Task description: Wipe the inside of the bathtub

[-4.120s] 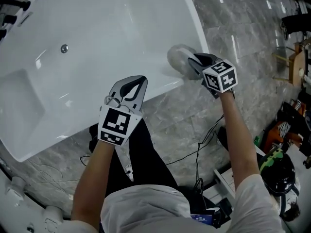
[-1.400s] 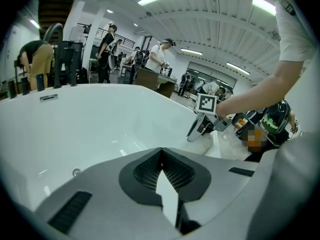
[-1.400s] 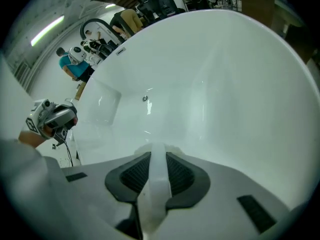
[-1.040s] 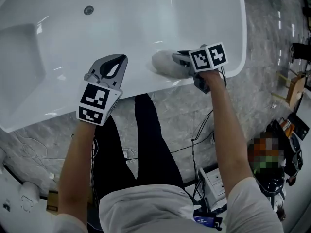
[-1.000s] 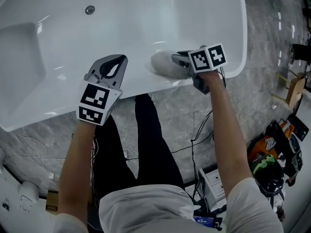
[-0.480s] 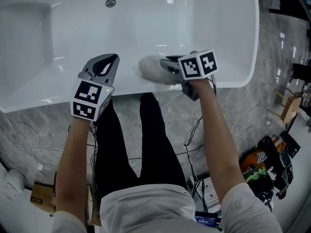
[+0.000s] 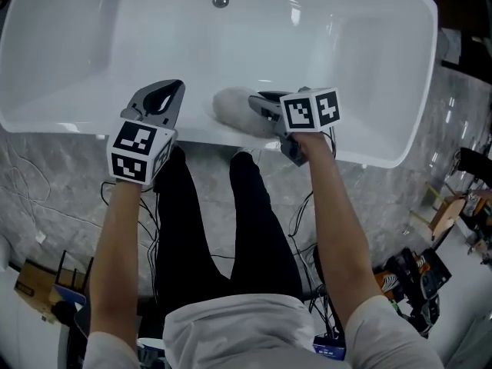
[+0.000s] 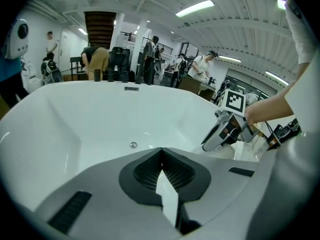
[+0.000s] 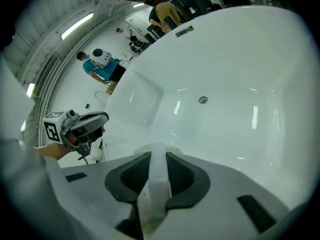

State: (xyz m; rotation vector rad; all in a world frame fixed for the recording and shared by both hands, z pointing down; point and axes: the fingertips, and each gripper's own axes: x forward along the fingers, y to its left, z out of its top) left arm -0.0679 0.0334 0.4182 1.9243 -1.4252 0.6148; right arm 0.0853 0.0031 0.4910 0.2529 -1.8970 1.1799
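The left gripper (image 7: 171,91) hangs over the near rim of the bathtub (image 7: 346,52), towards the left. Its jaws are pressed together with nothing between them, so it takes no part in the work for now. Just to its right, a bunched white cloth (image 7: 231,108) lies against the tub's near side, at the inner edge of the rim. The right gripper (image 7: 256,104) has its jaws clamped on the cloth. The step in hand looks like wiping along the near inner wall. Most of the basin, from the drain (image 7: 221,1) on the far wall to the right end, seems left to cover. The next move likely calls for keeping the cloth flat on the enamel and drawing it down and across without losing the pinch. The head view alone shows both tools together and where the cloth sits on the rim. It also shows the marble floor (image 7: 61,183) and loose cables (image 7: 34,179) near the tub, but not how either pair of jaws stands. The left gripper view settles that this tool is empty and shows people (image 8: 97,59) standing beyond the far rim. The right gripper view shows a strip of cloth caught between its pads.
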